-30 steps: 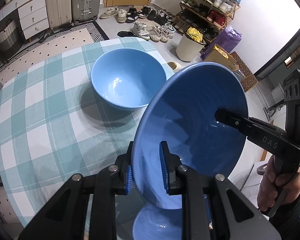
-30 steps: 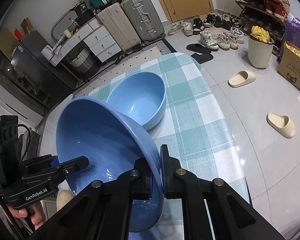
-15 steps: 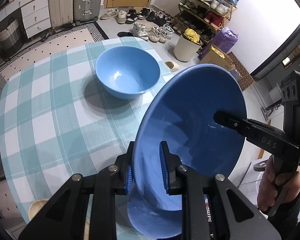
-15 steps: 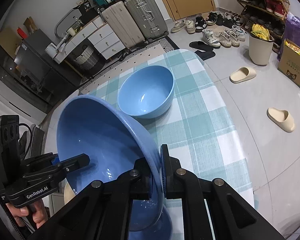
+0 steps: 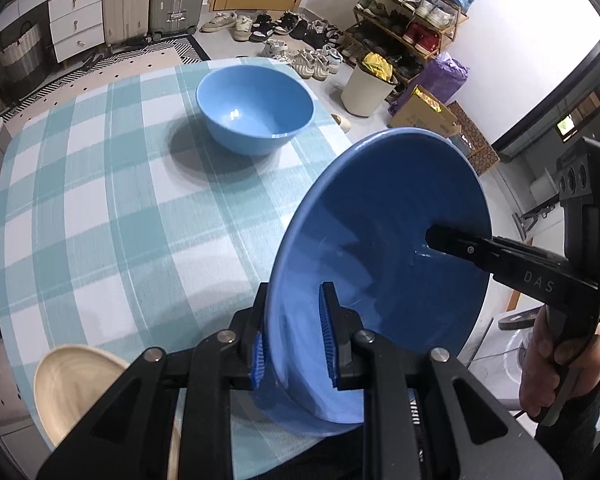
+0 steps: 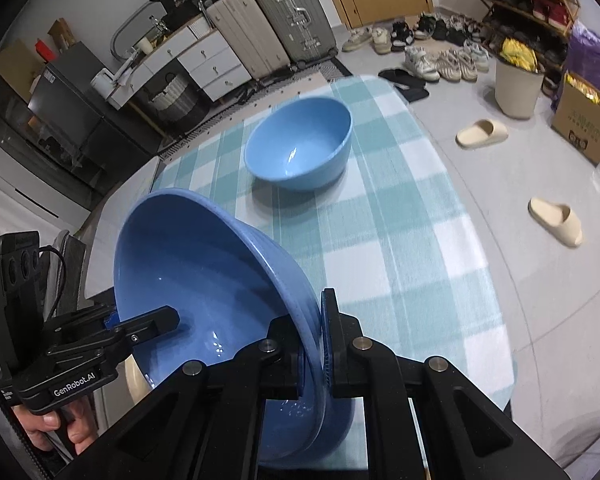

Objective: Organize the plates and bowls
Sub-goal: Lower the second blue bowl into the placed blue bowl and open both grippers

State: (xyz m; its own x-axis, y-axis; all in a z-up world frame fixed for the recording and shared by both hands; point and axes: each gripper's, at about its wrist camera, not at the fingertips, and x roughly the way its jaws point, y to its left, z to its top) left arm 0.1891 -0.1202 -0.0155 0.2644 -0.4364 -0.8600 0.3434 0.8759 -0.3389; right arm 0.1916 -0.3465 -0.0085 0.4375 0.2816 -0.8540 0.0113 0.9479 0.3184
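checked tabletop fills the frame; both the left gripper and right gripper are clamped on the tilted blue bowl, whose bottom edge is cut off.

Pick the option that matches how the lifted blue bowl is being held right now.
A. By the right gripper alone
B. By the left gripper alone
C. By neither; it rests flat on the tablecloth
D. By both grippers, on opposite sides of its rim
D: the left gripper and the right gripper each clamp the rim of the tilted blue bowl from opposite sides.
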